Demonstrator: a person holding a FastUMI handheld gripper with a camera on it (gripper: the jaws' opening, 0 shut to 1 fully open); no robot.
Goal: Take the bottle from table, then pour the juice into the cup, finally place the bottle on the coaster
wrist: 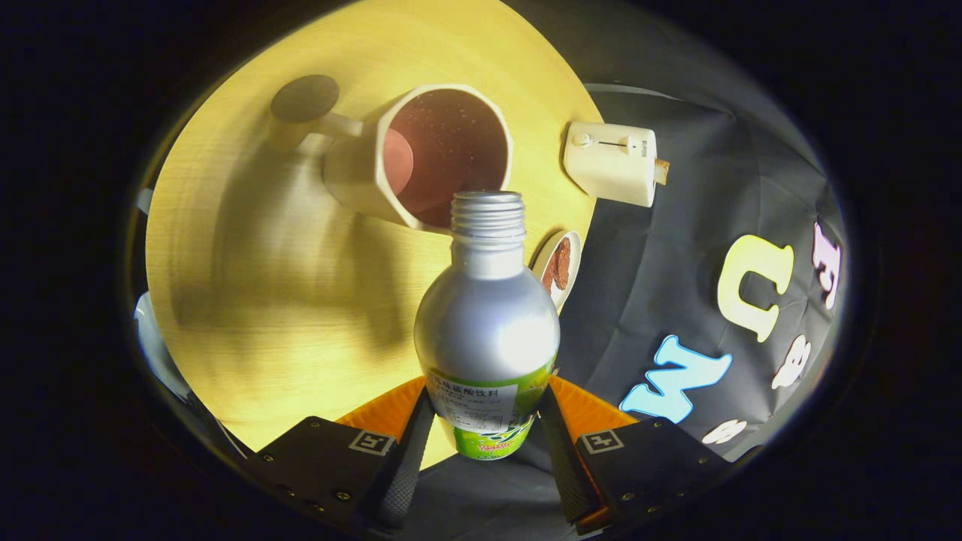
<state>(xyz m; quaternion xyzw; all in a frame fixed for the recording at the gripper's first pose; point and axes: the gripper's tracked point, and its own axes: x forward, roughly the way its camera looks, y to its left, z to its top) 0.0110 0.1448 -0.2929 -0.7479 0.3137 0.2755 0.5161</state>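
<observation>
The gripper (485,432) has both fingers pinched on the silver metal bottle with a green label (487,330), its uncapped threaded mouth just at the rim of the cream faceted cup (361,169). Far left lies a round grey coaster (304,98) on the pale wooden table (263,300); right, a small cream toaster (612,161) and a little dish (558,264).

I am seeing a pale wooden tabletop (248,300) glowing under warm light, shadows falling across it, and black cloth (661,270) hanging as the wall beyond its edge.
</observation>
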